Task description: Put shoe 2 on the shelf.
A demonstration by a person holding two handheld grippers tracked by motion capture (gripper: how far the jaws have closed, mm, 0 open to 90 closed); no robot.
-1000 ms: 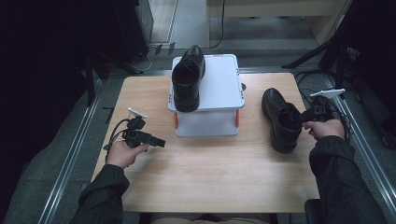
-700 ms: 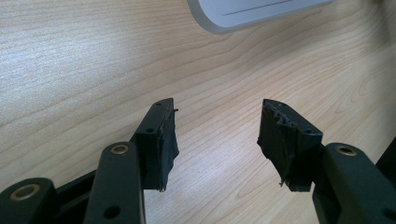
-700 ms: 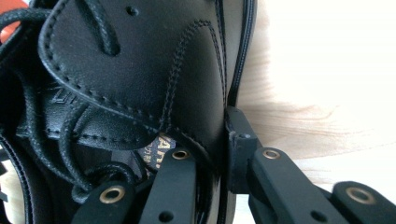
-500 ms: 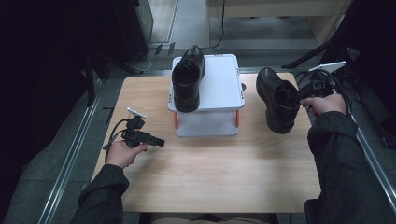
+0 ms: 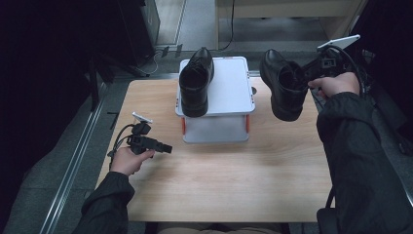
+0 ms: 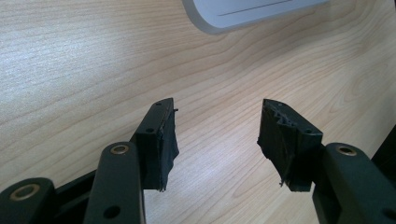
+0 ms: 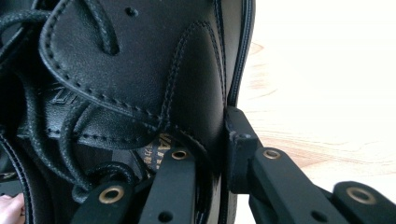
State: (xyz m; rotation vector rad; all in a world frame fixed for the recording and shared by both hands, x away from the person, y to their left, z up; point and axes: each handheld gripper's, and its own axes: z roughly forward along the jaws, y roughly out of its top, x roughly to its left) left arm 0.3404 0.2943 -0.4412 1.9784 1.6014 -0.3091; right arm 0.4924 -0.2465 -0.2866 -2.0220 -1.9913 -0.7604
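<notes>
The wooden table (image 5: pixel 219 180) spreads under my arms, with a white stand (image 5: pixel 229 92) at its far middle carrying one black leather shoe (image 5: pixel 196 82) on its left part. My right gripper (image 5: pixel 306 74) clamps the collar of the second black shoe (image 5: pixel 281 85), held in the air right of the stand. My left gripper (image 5: pixel 168 147) rests near left, jaws wide, nothing between them.

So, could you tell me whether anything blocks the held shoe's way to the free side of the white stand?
Nothing visible does. The right gripper holds the shoe in the air, right of the stand; the other shoe fills only the stand's left half.
</notes>
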